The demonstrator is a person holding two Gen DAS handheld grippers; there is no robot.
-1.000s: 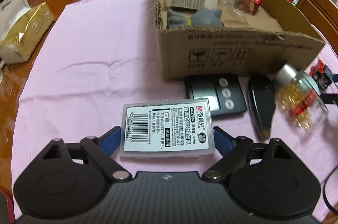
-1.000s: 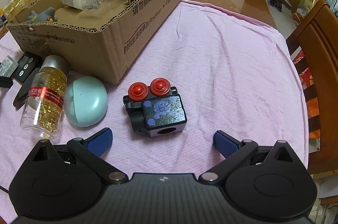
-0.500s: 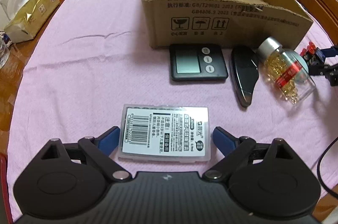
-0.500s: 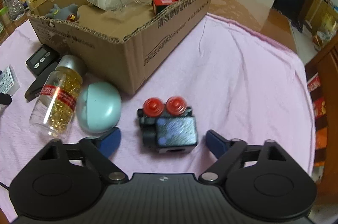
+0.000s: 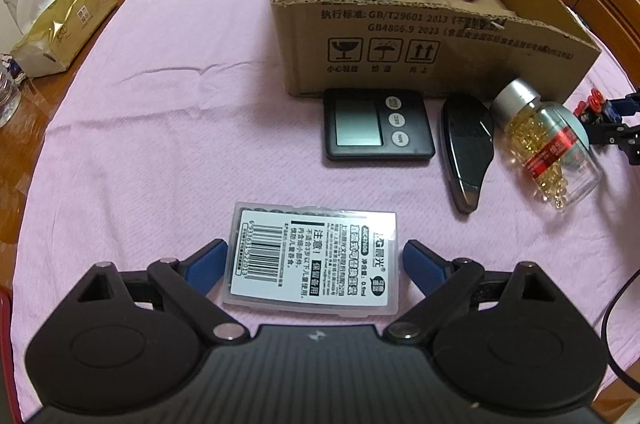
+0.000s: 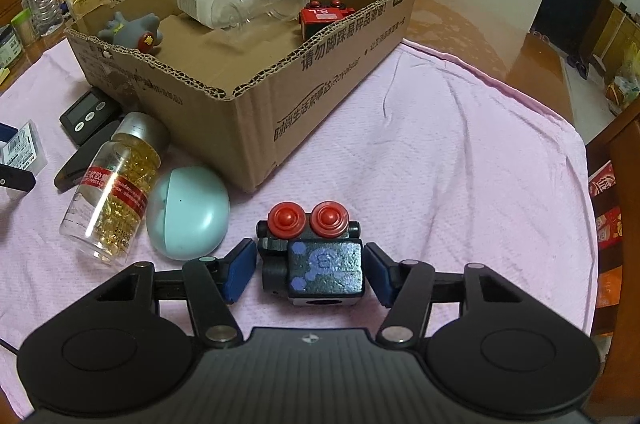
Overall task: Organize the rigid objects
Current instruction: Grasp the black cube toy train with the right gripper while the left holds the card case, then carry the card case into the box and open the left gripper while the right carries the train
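A clear plastic case with a barcode label (image 5: 312, 266) lies on the pink cloth between the fingers of my left gripper (image 5: 314, 264), which is open around it; small gaps show on both sides. My right gripper (image 6: 310, 268) straddles a black toy with two red knobs (image 6: 316, 256); its blue pads stand close to the toy's sides with small gaps. The cardboard box (image 5: 440, 39) (image 6: 320, 95) stands beyond, holding a white bottle, a clear jar, a grey toy and a red toy.
In front of the box lie a black digital scale (image 5: 378, 129), a dark flat oval object (image 5: 466, 151), a capsule bottle (image 6: 114, 183) and a teal egg-shaped object (image 6: 188, 214). A gold packet (image 5: 64, 27) lies at the far left. Wooden chairs stand around the table.
My left gripper has pulled back and lowered around the clear case. My right gripper has moved forward around the black toy and its fingers have narrowed.
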